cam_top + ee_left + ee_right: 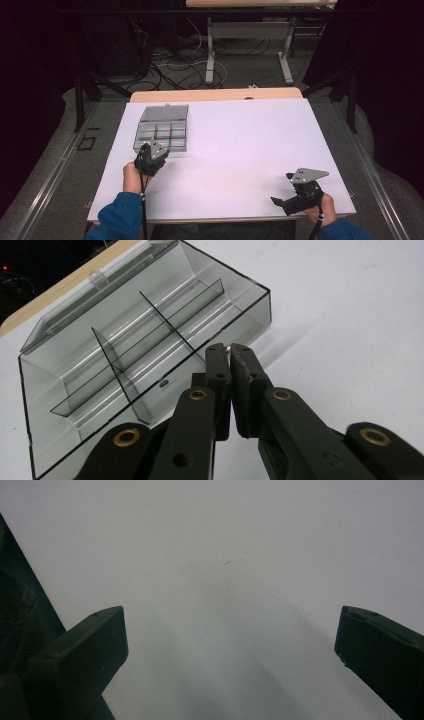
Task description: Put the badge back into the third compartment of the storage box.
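A clear grey compartment box lies with its lid open at the back left of the white sheet. In the left gripper view the box's dividers show and the compartments look bare. My left gripper hovers at the box's near edge. Its jaws are shut, and a tiny metal piece is pinched at the tips. My right gripper rests near the front right corner of the sheet. Its jaws stand wide apart over bare white surface with nothing between them.
The sheet covers a wooden table whose far edge shows behind it. Beyond, on the floor, are cables and the legs of another table. Metal rails run along both sides.
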A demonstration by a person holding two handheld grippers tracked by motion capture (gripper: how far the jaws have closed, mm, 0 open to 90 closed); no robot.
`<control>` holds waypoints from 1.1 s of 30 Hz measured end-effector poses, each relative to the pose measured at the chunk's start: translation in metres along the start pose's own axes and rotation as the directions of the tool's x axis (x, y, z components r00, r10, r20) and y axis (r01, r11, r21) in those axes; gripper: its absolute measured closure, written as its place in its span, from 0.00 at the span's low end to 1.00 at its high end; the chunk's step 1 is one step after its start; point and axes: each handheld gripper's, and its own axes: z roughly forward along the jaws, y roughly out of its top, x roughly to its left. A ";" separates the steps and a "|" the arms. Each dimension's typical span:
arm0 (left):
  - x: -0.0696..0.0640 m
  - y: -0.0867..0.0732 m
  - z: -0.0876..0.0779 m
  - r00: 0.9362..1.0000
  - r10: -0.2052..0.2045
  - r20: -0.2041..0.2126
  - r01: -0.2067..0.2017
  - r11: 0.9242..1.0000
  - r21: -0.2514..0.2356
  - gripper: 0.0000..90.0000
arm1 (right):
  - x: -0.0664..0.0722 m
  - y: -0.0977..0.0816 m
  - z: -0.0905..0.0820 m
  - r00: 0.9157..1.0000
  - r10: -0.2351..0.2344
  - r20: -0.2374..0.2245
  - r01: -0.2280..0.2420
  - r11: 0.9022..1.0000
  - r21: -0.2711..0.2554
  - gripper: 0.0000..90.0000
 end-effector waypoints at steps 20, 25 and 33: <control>0.008 0.017 -0.007 0.999 -0.037 0.008 0.038 0.998 -0.057 0.97 | 0.000 0.000 0.001 1.000 0.005 -0.005 -0.005 1.000 -0.006 0.00; 0.011 0.020 -0.006 0.999 -0.043 0.012 0.043 0.998 -0.055 0.97 | 0.000 0.000 0.002 1.000 0.004 -0.006 -0.004 1.000 -0.007 0.00; 0.019 0.028 0.001 0.998 -0.056 0.006 0.056 0.995 -0.080 0.97 | 0.000 0.000 0.002 1.000 0.010 -0.005 -0.010 1.000 -0.006 0.00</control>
